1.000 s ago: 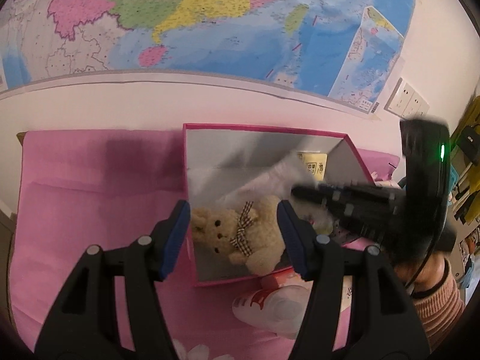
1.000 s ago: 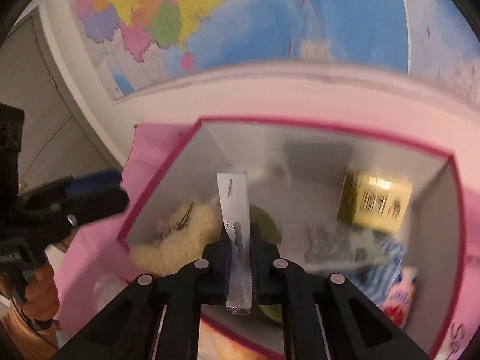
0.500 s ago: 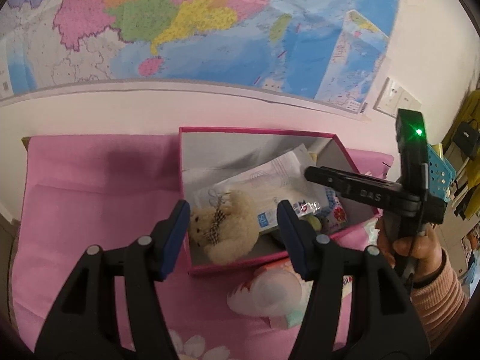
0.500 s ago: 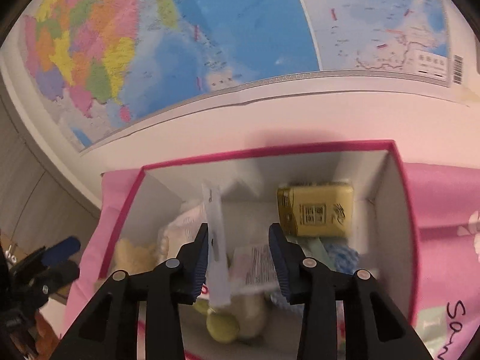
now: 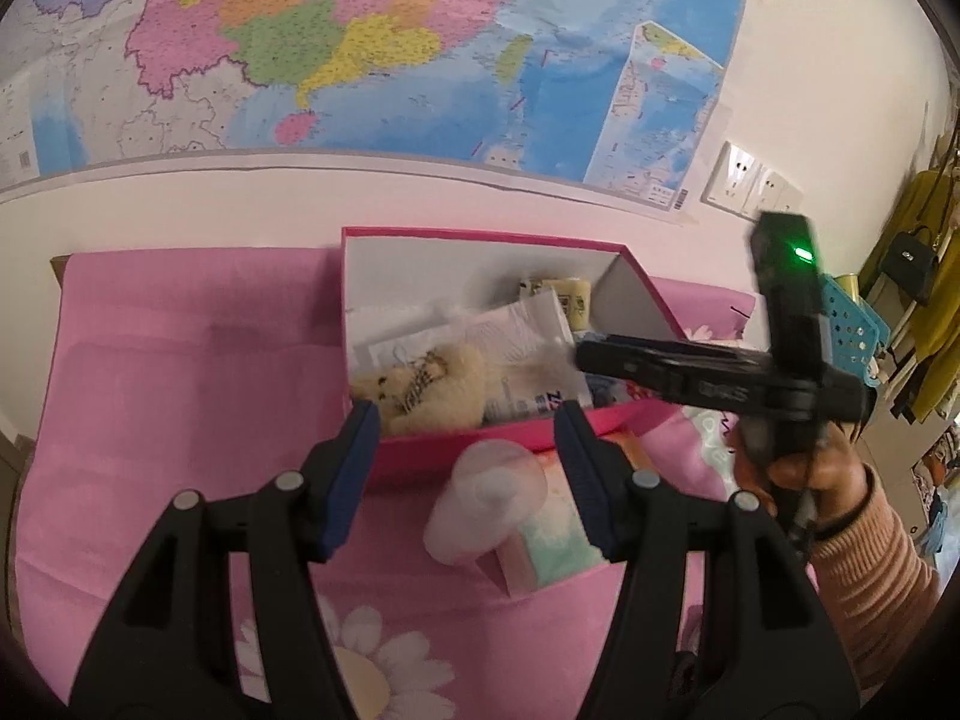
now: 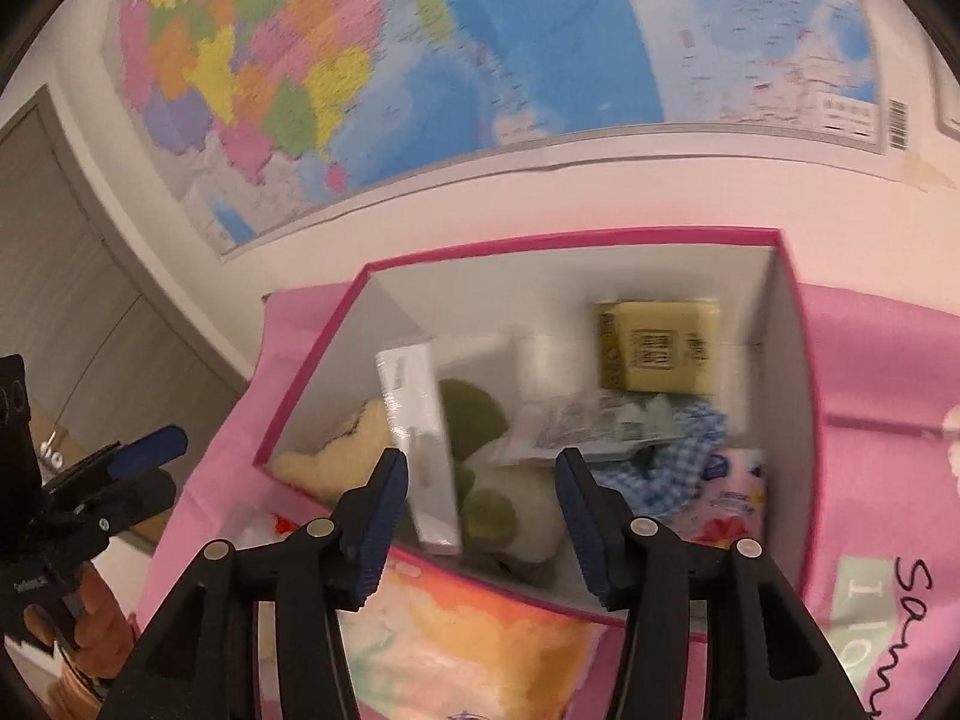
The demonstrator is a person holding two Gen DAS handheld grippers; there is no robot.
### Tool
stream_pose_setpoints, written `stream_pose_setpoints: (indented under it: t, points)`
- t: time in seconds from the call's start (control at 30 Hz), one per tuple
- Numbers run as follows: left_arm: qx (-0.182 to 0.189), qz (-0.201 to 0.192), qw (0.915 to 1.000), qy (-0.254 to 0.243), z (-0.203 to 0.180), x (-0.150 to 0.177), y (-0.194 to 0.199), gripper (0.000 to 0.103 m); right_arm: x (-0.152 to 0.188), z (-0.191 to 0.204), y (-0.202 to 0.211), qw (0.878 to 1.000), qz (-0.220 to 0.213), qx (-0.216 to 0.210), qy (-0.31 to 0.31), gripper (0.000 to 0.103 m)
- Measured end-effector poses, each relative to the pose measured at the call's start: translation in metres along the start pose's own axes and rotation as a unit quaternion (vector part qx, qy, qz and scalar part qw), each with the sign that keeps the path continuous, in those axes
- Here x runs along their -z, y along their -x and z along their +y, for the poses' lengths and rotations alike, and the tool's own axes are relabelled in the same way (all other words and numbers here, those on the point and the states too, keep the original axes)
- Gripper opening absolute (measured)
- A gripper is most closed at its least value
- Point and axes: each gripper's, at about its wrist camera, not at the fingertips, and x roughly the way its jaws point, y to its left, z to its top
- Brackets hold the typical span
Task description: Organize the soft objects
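Observation:
A pink box with white walls holds a cream plush bear, a white packet and a yellow pack. My left gripper hangs open in front of the box's near wall with nothing in it. My right gripper is above the box's near edge. Its jaws are opening, and neither pad presses on anything. A silver packet leans inside the box just beyond its left finger. Beside the packet lie a green-and-cream plush and a blue checked cloth.
A soft white-and-pink pack lies on the pink flowered cloth in front of the box. A wall map hangs behind. A hand in a pink sleeve holds the right gripper over the box's right side.
The right gripper opened and let go of the silver packet, which now rests in the box. Both grippers drew back from the box. The left gripper's jaws stayed as they were.

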Motion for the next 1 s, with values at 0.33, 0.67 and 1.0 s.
stream_pose_setpoints:
  t: [0.33, 0.67, 1.0]
  points:
    - [0.013, 0.015, 0.9998, -0.009, -0.008, -0.001, -0.01, 0.062, -0.021, 0.02, -0.039, 0.999, 0.013, -0.01, 0.032, 0.007]
    - [0.032, 0.023, 0.9992, 0.003, -0.014, -0.013, -0.036, 0.062, -0.047, -0.03, -0.017, 0.991, -0.077, -0.025, -0.106, 0.004]
    - [0.042, 0.024, 0.9988, 0.007, -0.015, -0.013, -0.038, 0.062, -0.03, -0.079, 0.0, 0.978, -0.087, 0.049, -0.185, 0.01]
